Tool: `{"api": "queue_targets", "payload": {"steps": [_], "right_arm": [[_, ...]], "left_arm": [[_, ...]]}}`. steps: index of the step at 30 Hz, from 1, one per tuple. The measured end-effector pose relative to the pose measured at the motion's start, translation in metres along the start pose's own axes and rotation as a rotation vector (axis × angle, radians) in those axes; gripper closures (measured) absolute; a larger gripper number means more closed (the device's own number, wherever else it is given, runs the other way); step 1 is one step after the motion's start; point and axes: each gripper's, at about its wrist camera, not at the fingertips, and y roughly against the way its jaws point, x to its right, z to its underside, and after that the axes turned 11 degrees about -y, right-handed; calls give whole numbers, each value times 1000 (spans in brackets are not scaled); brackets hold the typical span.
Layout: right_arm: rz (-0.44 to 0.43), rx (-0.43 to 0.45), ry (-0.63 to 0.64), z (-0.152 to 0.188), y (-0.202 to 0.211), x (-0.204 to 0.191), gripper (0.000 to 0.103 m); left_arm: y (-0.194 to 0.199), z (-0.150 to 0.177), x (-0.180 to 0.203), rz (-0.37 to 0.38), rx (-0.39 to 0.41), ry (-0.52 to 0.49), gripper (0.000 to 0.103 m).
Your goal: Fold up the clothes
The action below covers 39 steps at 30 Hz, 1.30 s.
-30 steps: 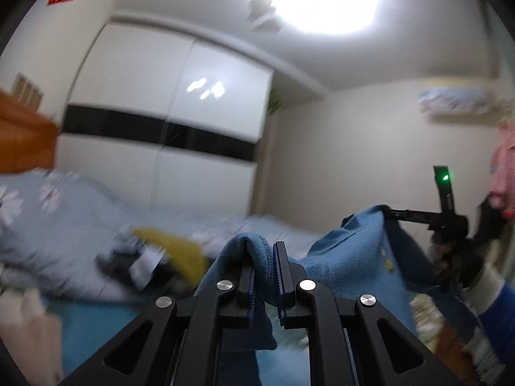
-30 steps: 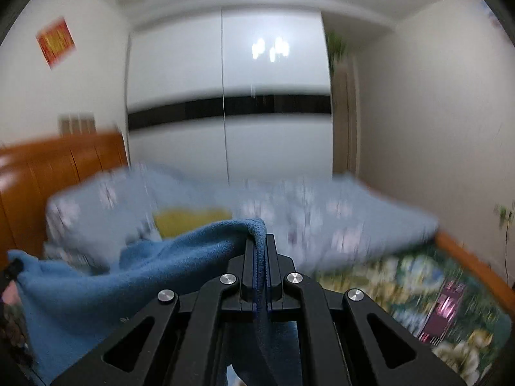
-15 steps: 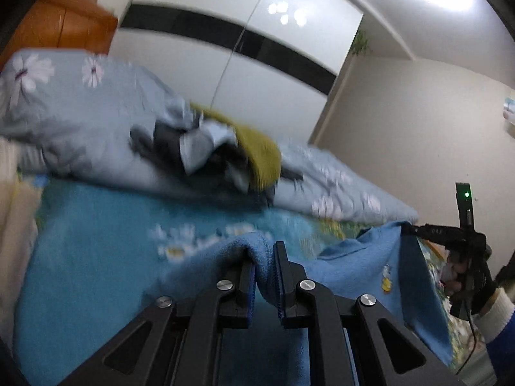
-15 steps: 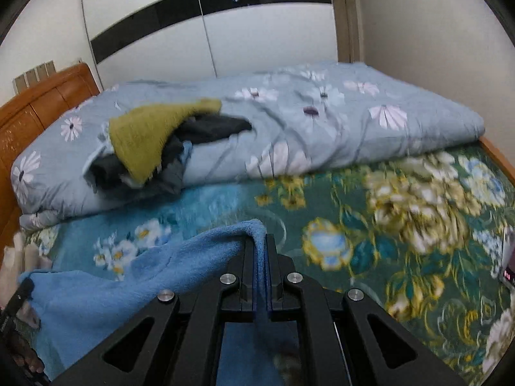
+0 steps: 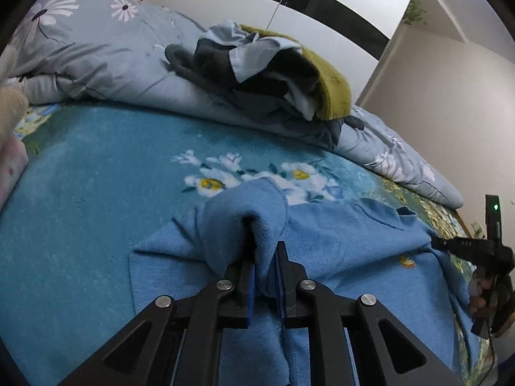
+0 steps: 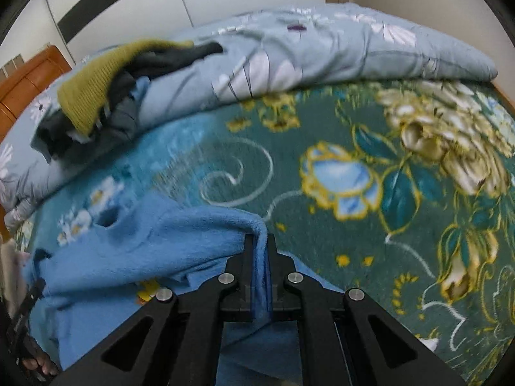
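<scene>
The left gripper (image 5: 265, 257) is clamped on a bunched fold of a soft light-blue fleece garment (image 5: 338, 241), the cloth humped up over its black fingertips and hanging down between them. The right gripper (image 6: 260, 247) pinches another edge of the same garment (image 6: 154, 244), its jaws drawn nearly together with only the thin blue fabric between them. The garment is spread between the two grippers and lies low over the teal floral fleece blanket (image 5: 80, 193) that covers the bed, with a small yellow motif (image 5: 406, 261) showing on its front (the detail is too small to read). Behind it, along the far side of the bed, a rolled grey-blue quilt printed with white daisies (image 5: 96, 51) carries a heap of other clothes: a mustard-yellow knit (image 5: 331, 87), dark grey pieces and a pale blue shirt (image 5: 254, 54). In the left wrist view the right gripper's handle, with a green light, sits at the far right edge, held in a hand (image 5: 482, 292). A white wardrobe with a black band (image 5: 338, 3) stands beyond the bed.
</scene>
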Motion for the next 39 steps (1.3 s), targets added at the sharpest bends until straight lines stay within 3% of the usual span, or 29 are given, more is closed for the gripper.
{"api": "queue_targets", "payload": {"steps": [4,7,9,11,16,19,24,33,34,36,39], "right_arm": [[0,-5,23,5,2,-2,97],[-24,6,60,4,17,-4,93],[-63,22,83,8,33,0,71],[-82,57,95,18,55,14,64],[-27,142,59,52,116,86,62],[12,127,-5,69,132,129,61],[-10,65,-171,109,130,189,61],[-117,95,-230,138,130,192,61],[-115,96,-228,140,130,190,64],[-117,92,-230,140,129,190,89],[-115,87,-227,139,128,192,97]], "left_arm": [[-5,1,1,5,-24,8,82],[0,3,-3,49,-32,38,58],[9,6,-5,78,-22,55,48],[19,9,-6,82,-12,59,44],[31,16,-9,67,-7,97,39],[37,21,-11,57,-4,122,39],[46,28,-14,41,0,164,39],[67,32,-3,24,16,173,38],[69,32,-1,24,17,175,38],[70,31,0,24,20,178,38],[73,30,3,19,23,180,38]]}}
